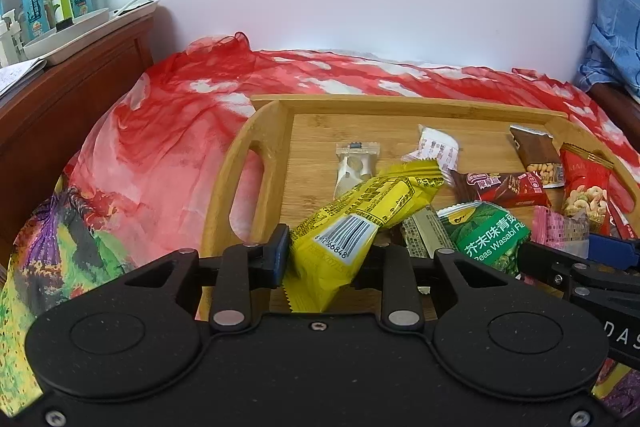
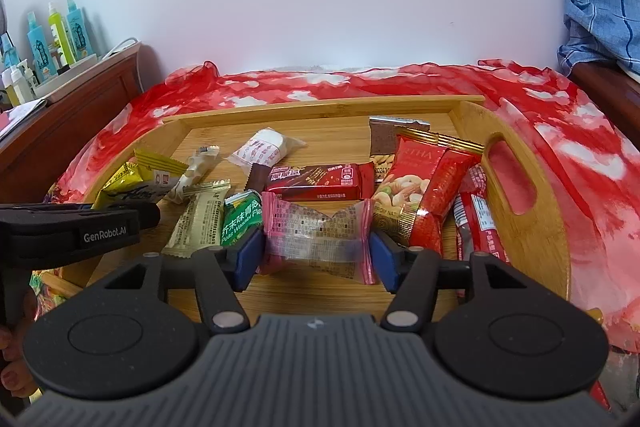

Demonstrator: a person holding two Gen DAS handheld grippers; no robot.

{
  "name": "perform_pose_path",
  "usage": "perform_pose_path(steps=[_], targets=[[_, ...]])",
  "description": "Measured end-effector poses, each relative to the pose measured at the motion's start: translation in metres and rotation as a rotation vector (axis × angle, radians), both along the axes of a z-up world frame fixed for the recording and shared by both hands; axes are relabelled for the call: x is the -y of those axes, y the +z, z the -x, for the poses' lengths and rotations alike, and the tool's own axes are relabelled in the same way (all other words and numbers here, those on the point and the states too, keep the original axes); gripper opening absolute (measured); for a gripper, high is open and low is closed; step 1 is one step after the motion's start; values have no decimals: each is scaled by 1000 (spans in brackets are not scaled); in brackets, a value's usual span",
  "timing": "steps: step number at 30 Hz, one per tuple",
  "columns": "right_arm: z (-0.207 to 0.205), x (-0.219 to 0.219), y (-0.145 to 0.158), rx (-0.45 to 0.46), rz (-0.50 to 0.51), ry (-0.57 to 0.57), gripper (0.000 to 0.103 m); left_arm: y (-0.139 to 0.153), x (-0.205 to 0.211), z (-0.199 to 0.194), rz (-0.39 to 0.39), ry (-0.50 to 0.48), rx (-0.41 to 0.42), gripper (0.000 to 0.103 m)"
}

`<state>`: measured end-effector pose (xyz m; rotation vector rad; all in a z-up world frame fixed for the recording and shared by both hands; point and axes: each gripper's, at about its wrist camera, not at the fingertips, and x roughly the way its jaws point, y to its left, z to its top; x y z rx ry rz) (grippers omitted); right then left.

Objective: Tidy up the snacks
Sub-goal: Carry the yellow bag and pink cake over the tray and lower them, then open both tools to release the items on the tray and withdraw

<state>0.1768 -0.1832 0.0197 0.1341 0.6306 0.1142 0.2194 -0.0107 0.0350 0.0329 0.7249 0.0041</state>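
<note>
A red-and-white patterned cloth (image 2: pixel 560 147) covers the surface, and a wooden tray (image 2: pixel 520 131) with cut-out handles sits on it under a plain pale wall.

Near the tray's front edge, about midway, lies a pink see-through packet (image 2: pixel 316 235). The right gripper (image 2: pixel 316 255) brackets it, one blue pad off each crimped end. There looks to be a sliver of space on the right side, so I read it as let go rather than clamped. The packet lies flat on the wood.

Toward the tray's left front corner the left gripper (image 1: pixel 320 259) is clenched on the tail of a yellow packet (image 1: pixel 360 215), which sticks up at a slant over the other snacks.

Just beside the pink packet sit a green wasabi-pea bag (image 2: pixel 240 223) and a cream bar (image 2: pixel 200 223) on its left, a red chocolate bar (image 2: pixel 320 183) behind it, and a nut pouch (image 2: pixel 404 195) on its right.

What worries me is the crowding. If the right tool pulls back carelessly, a pad could snag a crimped end and drag the pink packet off the front edge. The yellow one is pinched only at its seam, so it may swing or slip and knock the green bag. The two tools are also close enough to bump.
</note>
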Motion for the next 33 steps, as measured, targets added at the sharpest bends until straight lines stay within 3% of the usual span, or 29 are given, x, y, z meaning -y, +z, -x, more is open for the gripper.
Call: perform_pose_path(steps=[2, 4, 15, 33], targets=[[0, 0, 0, 1, 0, 2, 69, 0, 1, 0, -2, 5, 0, 29], [0, 1, 0, 7, -1, 1, 78, 1, 0, 0, 1, 9, -6, 39], [18, 8, 9, 74, 19, 13, 87, 14, -3, 16, 21, -13, 22, 77], [77, 25, 21, 185, 148, 39, 101, 31, 7, 81, 38, -105, 65, 94]])
